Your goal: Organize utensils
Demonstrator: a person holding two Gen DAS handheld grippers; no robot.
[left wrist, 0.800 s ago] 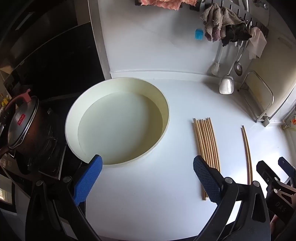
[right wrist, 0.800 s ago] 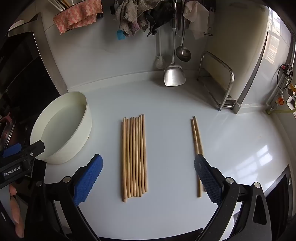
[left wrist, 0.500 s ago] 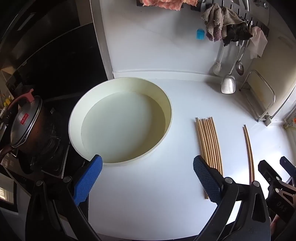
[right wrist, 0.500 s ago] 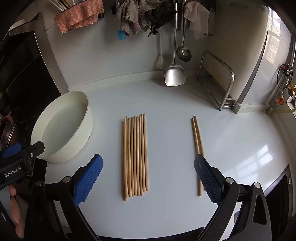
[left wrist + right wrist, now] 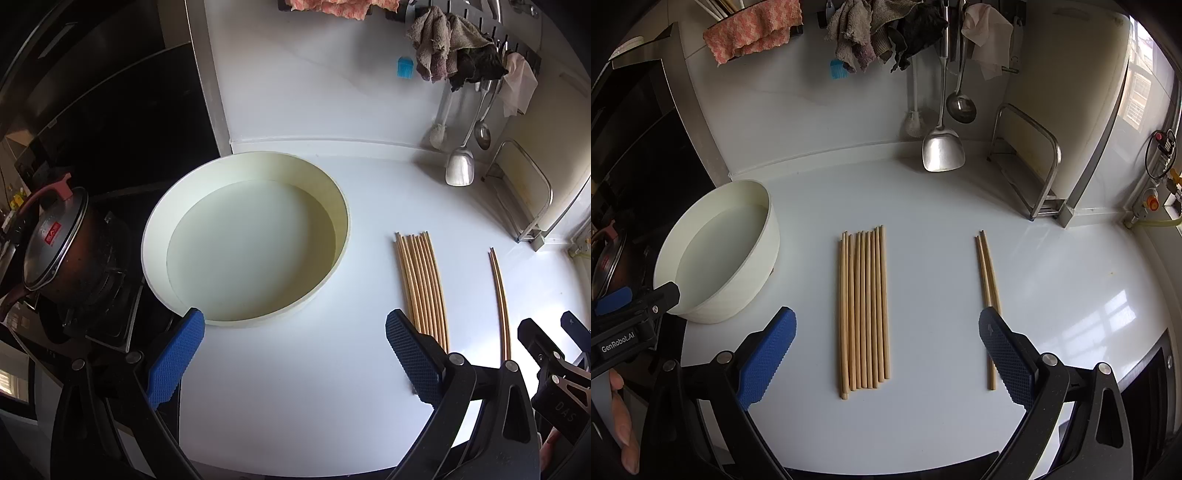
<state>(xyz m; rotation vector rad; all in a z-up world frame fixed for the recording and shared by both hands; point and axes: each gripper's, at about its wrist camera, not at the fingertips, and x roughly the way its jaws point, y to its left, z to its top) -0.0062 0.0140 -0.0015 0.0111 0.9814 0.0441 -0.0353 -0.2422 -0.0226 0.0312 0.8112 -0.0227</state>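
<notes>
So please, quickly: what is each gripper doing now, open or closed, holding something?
Left gripper: jaws wide open, holding nothing.
Right gripper: jaws wide open, holding nothing; the chopsticks lie untouched on the counter.

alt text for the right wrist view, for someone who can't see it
A row of wooden chopsticks lies on a white counter between the open right gripper fingers, with a separate pair of chopsticks to their right. A cream basin sits left; a metal spatula hangs behind.
</notes>
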